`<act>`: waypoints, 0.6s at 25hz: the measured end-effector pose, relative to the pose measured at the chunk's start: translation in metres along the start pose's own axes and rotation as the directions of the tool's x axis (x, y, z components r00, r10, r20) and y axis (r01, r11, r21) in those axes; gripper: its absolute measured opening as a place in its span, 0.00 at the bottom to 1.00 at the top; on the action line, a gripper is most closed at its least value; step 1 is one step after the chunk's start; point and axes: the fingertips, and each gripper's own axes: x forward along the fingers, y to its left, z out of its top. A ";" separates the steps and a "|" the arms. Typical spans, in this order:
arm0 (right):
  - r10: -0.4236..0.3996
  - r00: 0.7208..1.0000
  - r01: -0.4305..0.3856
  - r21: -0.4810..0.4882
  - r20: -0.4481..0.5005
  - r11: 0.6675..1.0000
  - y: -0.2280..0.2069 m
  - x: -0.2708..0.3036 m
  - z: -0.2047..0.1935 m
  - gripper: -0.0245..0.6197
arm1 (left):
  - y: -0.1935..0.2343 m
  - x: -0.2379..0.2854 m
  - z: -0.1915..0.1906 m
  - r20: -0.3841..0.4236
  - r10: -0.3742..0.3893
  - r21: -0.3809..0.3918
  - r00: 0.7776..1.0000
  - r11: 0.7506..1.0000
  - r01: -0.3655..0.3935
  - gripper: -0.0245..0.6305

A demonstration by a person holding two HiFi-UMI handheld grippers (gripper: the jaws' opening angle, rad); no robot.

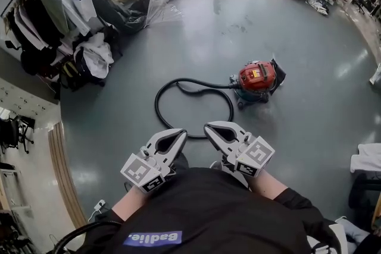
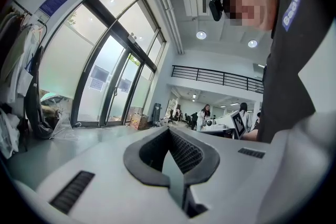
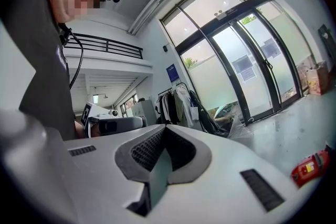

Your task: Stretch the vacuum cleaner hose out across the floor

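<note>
Right tool (image 3: 161,155) closed, empty; red vacuum cleaner (image 3: 310,168) lower right.

You hold 2 grippers: left gripper (image 1: 180,134), right gripper (image 1: 209,127). Ahead of them: 1 vacuum cleaner (image 1: 257,77), 1 hose (image 1: 156,105), 1 clothes rack (image 1: 41,15).

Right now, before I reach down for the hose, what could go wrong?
1. The hose lies in a loop; pulling one end could tighten it into a kink rather than straighten it.
2. It runs to the red vacuum cleaner, which might get dragged or tip under a hard pull.
3. The left gripper and right gripper are both shut and empty; they must open first or they will only shove the hose.
</note>
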 end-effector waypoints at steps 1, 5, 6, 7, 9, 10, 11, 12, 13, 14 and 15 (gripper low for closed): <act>-0.003 1.000 0.003 0.000 -0.006 1.000 -0.002 0.009 -0.001 0.03 | 0.010 -0.002 0.001 0.005 -0.004 -0.007 1.000 1.000 0.004 0.04; -0.020 0.999 0.020 -0.005 -0.045 1.000 -0.010 0.058 -0.005 0.03 | 0.059 -0.010 0.007 0.015 -0.039 -0.024 0.999 0.999 0.040 0.04; -0.027 0.998 0.026 -0.005 -0.053 1.000 -0.014 0.072 -0.006 0.03 | 0.076 -0.012 0.008 0.014 -0.047 -0.024 0.999 0.999 0.047 0.04; -0.032 0.998 0.032 -0.004 -0.060 0.999 -0.018 0.088 -0.006 0.03 | 0.094 -0.014 0.010 0.013 -0.054 -0.024 0.998 0.998 0.054 0.04; -0.037 0.997 0.037 -0.007 -0.066 0.999 -0.026 0.123 -0.003 0.03 | 0.132 -0.018 0.018 0.013 -0.064 -0.017 0.998 0.998 0.064 0.04; -0.038 0.997 0.037 -0.011 -0.068 0.999 -0.030 0.141 0.000 0.03 | 0.151 -0.020 0.023 0.015 -0.067 -0.010 0.998 0.998 0.067 0.04; -0.039 0.997 0.038 -0.014 -0.069 0.999 -0.034 0.159 0.002 0.03 | 0.171 -0.023 0.028 0.017 -0.068 -0.004 0.998 0.998 0.068 0.04; -0.043 0.997 0.042 -0.015 -0.069 0.999 -0.039 0.177 0.005 0.03 | 0.191 -0.027 0.033 0.019 -0.065 -0.001 0.998 0.998 0.065 0.04; -0.050 0.996 0.049 -0.015 -0.071 0.999 -0.043 0.195 0.008 0.03 | 0.211 -0.032 0.039 0.022 -0.061 0.000 0.998 0.998 0.061 0.04; -0.057 0.996 0.056 -0.015 -0.073 0.998 -0.046 0.214 0.011 0.03 | 0.231 -0.038 0.045 0.025 -0.055 0.000 0.998 0.998 0.055 0.04; -0.062 0.995 0.061 -0.019 -0.077 0.998 -0.048 0.233 0.016 0.03 | 0.250 -0.046 0.052 0.030 -0.050 0.000 0.998 0.999 0.050 0.04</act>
